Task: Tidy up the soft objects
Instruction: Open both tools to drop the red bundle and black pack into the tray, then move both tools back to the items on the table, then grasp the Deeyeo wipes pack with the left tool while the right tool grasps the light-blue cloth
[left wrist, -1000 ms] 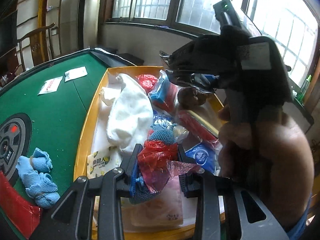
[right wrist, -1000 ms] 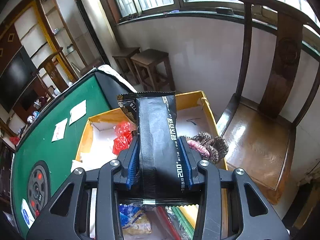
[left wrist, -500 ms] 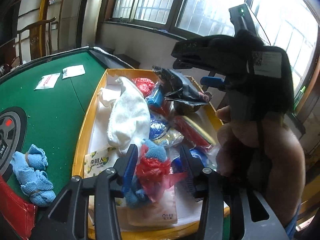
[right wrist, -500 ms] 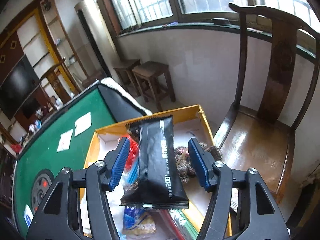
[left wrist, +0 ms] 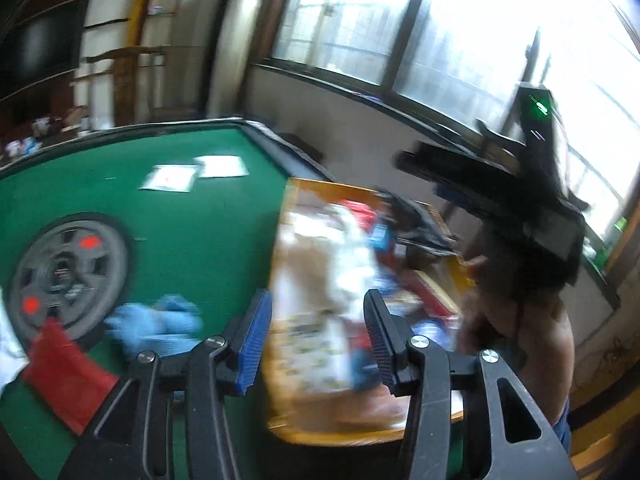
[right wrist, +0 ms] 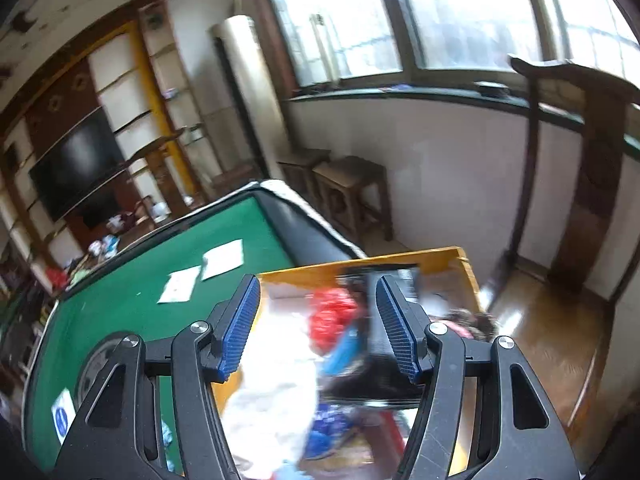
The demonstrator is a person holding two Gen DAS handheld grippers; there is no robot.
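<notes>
A yellow tray (left wrist: 340,434) of soft things sits at the green table's right end. It holds a white cloth (left wrist: 348,248), a red bag (right wrist: 332,316) and a black packet (right wrist: 372,376). My left gripper (left wrist: 316,340) hovers over the tray's near left rim. Its jaws are opening and nothing is between them. My right gripper (right wrist: 318,328) stands open and empty above the tray, and the black packet lies loose below it. In the left wrist view the right gripper (left wrist: 432,176) hangs over the tray's far right side, carried by a hand (left wrist: 520,320). Both views are blurred.
A blue cloth (left wrist: 156,326) and a red fabric piece (left wrist: 60,380) lie on the green table (left wrist: 200,232) beside its round centre dial (left wrist: 68,276). Two paper slips (right wrist: 200,272) lie farther back. Wooden stools (right wrist: 348,196) and a wooden chair (right wrist: 592,168) stand past the tray.
The left gripper let go of the red and blue bundle, then drew back and swung left. The right gripper opened, dropped the black packet into the tray and rose.
</notes>
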